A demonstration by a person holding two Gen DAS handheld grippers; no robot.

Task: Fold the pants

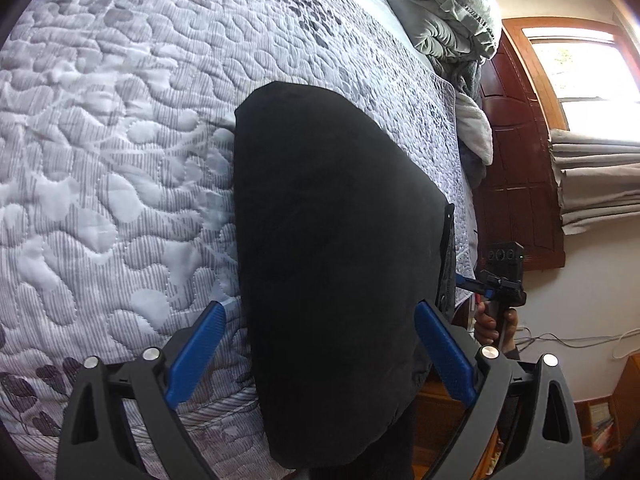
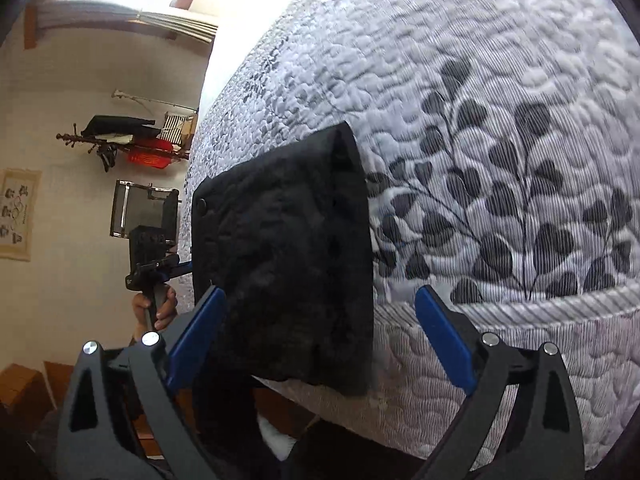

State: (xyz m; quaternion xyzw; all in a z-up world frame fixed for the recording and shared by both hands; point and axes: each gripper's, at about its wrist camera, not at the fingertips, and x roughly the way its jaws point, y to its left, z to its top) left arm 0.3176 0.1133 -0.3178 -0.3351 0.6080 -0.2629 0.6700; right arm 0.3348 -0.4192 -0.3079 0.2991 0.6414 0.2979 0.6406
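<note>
Left tongs: the left tongs (image 1: 320, 344) stand released, blue pads spread wide. The black pants (image 1: 336, 248) lie between the pads in this view, but neither pad presses on the cloth.
Right tongs: the right tongs (image 2: 320, 340) are released too, jaws wide. The left pad sits just beside the near left edge of the pants (image 2: 284, 252); the right pad hangs over bare quilt (image 2: 500, 120).
Pants: folded into a compact dark rectangle, lying flat on the bed at its near edge, the nearest part hanging just over the side.
Writing: no brand or label can be read on the pants or the tongs. A small framed sheet (image 2: 16, 212) on the far left wall carries printed figures too small to make out.
Only in the left view: the other handset (image 1: 502, 276) gripped by a hand (image 1: 490, 324) at the right, heaped grey-green bedding (image 1: 448, 12) at the far end of the bed, a dark wooden headboard (image 1: 516, 168), a window (image 1: 580, 64) with a folded blind (image 1: 600, 184).
Only in the right view: a round button (image 2: 201, 203) at the far left corner of the pants, dark leaf prints (image 2: 520, 208) on the quilt to the right, a wall rack (image 2: 132, 140) with something red on it, and the left handset (image 2: 150, 248) held by a hand (image 2: 156, 312).
</note>
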